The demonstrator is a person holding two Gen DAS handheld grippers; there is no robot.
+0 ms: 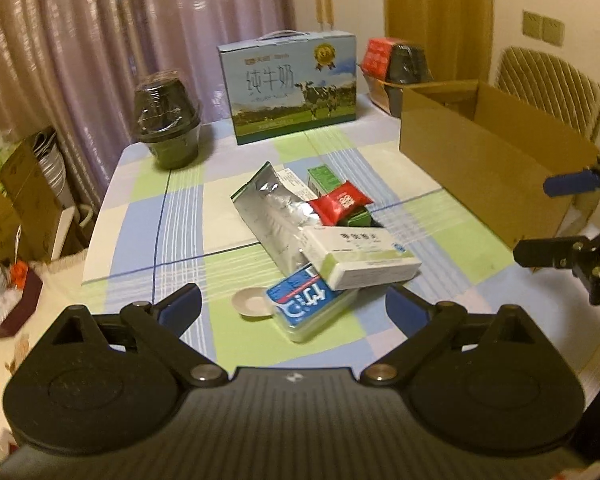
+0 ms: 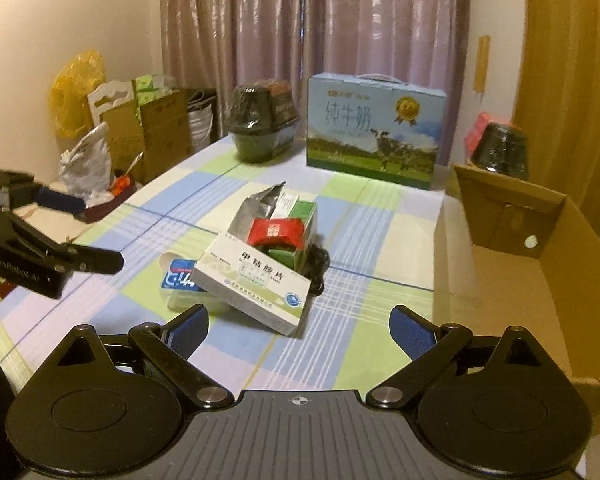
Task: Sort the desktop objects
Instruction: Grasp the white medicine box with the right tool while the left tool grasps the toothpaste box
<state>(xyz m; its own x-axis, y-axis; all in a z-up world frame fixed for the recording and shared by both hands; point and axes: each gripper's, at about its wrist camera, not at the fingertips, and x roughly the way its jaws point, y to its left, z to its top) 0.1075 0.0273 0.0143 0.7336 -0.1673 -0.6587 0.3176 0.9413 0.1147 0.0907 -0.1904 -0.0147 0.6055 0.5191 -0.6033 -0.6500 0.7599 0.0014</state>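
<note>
Cardboard box (image 1: 480, 160) is my landmark, open-topped, empty as far as I can see.

Left wrist view: left gripper (image 1: 296, 308) has its jaws spread wide, nothing between them, hovering short of the pile. The pile sits left of the cardboard box, apart from it: white medicine box (image 1: 360, 258) lying tilted across a blue-lidded tub (image 1: 308, 308), silver foil pouch (image 1: 268, 216) behind, red sachet (image 1: 340, 202) perched on a green carton (image 1: 324, 178). Small pale dish (image 1: 252, 302) pokes out beside the tub. Right gripper (image 1: 548, 216) hangs near the cardboard box's near corner, fingers apart, empty.

Right wrist view: right gripper (image 2: 298, 330) again wide, holding nothing, aimed at the white medicine box, with the cardboard box close on its right. Black cable (image 2: 318, 266) is tucked against the pile on the box-facing side.

Risks, my read:
- Everything leans on something else. Pull the white medicine box and the red sachet or pouch likely slides.
- Foil pouch is slick and floppy, poor pinch target.
- Cable could snag and drag neighbours.
- Both grippers converging on one pile could clash.
</note>
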